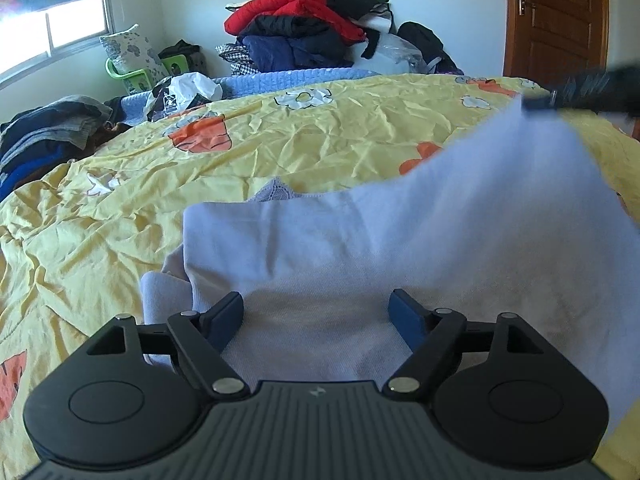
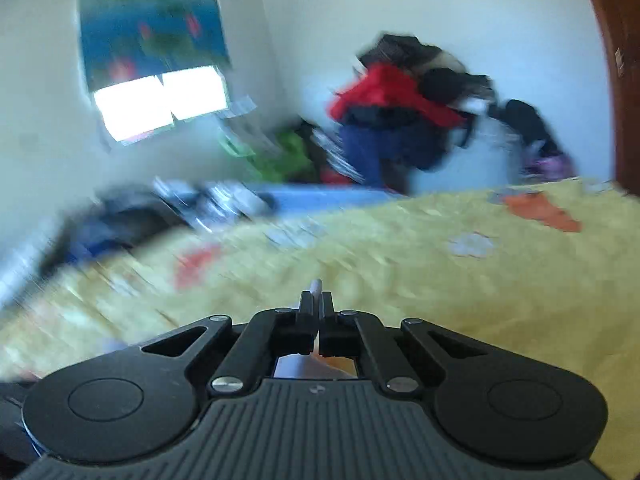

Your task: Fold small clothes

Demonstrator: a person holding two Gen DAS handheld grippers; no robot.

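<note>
A small pale lilac garment lies on the yellow flowered bedspread, partly folded, with a lace edge at its far side. My left gripper is open, its blue pads low over the garment's near part. My right gripper is shut on a corner of the garment, a sliver of which sticks out between the fingers. In the left wrist view the right gripper is blurred at the upper right, holding that corner lifted off the bed.
A tall heap of red, black and navy clothes stands against the far wall. Dark folded clothes lie at the bed's left edge. A brown door is at the right, a window at the left.
</note>
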